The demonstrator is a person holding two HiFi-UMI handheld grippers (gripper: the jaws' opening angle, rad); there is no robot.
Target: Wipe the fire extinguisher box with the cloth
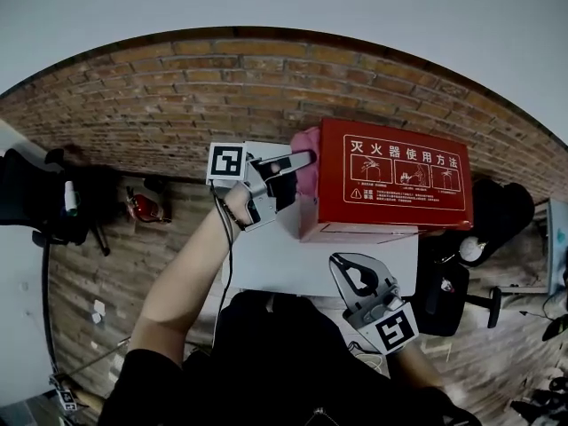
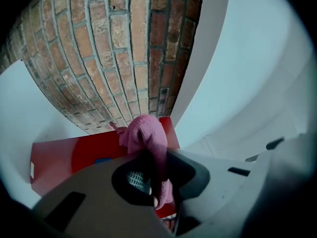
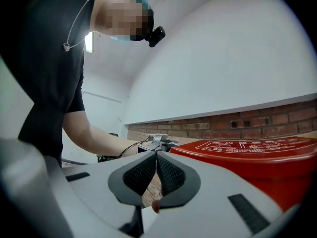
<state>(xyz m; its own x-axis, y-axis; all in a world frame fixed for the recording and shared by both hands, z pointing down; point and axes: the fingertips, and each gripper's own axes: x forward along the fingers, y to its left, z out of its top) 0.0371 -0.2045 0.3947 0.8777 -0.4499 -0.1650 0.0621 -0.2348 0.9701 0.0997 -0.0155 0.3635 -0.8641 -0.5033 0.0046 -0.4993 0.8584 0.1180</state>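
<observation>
One knitted pink cloth [image 2: 145, 134], glossy rectangular red box [image 1: 390, 204]

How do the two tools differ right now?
The left tool clamps a pink cloth; the right tool grips nothing. The left tool is at the red box's end; the right tool hangs apart from it. Both are shut.

Black shirt [image 1: 266, 362]; grey left tool [image 1: 302, 159], right tool [image 1: 348, 264]; square-marker cubes [image 1: 225, 164].
</observation>
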